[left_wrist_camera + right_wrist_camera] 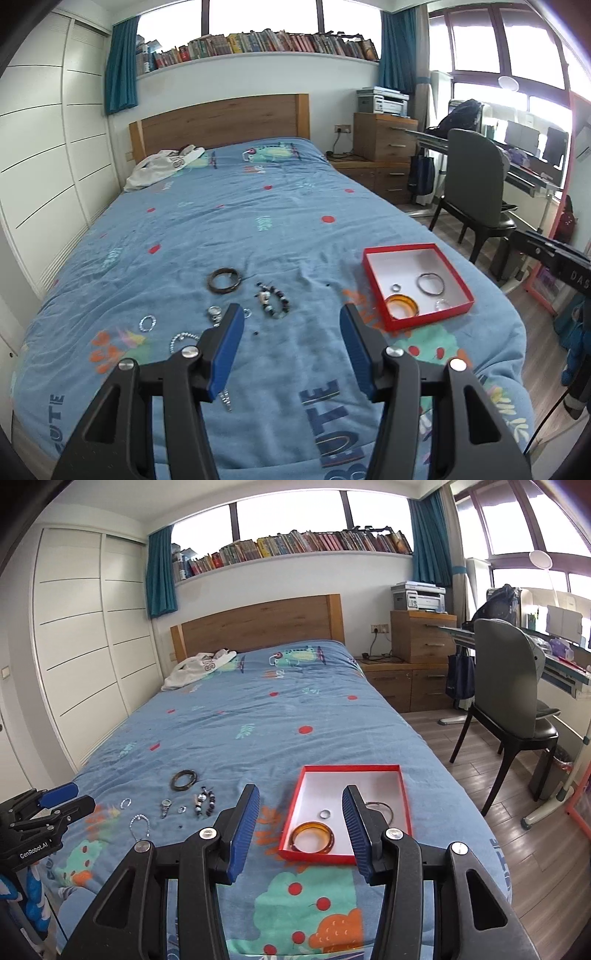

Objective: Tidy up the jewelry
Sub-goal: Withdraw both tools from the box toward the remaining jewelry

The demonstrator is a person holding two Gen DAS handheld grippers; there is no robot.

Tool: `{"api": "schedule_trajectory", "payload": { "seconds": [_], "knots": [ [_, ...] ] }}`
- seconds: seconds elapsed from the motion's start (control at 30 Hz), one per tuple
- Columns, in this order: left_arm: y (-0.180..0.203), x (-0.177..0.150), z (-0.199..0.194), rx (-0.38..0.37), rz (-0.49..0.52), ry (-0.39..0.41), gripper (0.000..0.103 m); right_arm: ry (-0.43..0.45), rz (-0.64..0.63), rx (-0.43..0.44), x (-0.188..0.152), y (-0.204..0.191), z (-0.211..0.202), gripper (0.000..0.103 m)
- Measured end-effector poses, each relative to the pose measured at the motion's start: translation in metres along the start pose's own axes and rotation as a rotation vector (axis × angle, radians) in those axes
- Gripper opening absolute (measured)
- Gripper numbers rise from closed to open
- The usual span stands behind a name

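With both grippers empty, the left gripper standing wide, the dark bangle is best being approached squarely, then carried to the red box.

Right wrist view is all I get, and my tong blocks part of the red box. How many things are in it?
Observer: Four. The left wrist view shows a small clear ring in the red box's near right corner, behind your tong.
Operator: Is that thin wire thing a full circle?
Observer: Yes, the thin metal bangle is a whole hoop, lying flat beside the orange bangle.
Operator: Are the left tongs carrying anything?
Observer: No, the left tongs stand open, with only the bedspread showing between them.
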State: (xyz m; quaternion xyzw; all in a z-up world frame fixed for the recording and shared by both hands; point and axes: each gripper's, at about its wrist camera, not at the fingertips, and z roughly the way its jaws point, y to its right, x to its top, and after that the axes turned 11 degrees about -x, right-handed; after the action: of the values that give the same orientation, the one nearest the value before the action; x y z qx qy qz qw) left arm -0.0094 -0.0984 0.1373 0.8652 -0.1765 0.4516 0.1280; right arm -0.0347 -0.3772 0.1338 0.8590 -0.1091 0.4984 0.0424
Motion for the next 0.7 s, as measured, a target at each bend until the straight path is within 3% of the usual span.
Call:
{"api": "schedule_trajectory", "payload": {
  "seconds": [0.3, 0.7],
  "knots": [
    [-0.078, -0.046, -0.029, 0.136, -0.157, -0.044, 0.052, 0.009, -0.061, 0.115, -0.008, -0.046, -0.015, 0.046],
    [-0.131, -0.079, 0.004, 0.173, -0.285, -0.108, 0.052, -0.043, -0.11, 0.184, -0.026, -0.086, 0.025, 0.046]
  ]
}}
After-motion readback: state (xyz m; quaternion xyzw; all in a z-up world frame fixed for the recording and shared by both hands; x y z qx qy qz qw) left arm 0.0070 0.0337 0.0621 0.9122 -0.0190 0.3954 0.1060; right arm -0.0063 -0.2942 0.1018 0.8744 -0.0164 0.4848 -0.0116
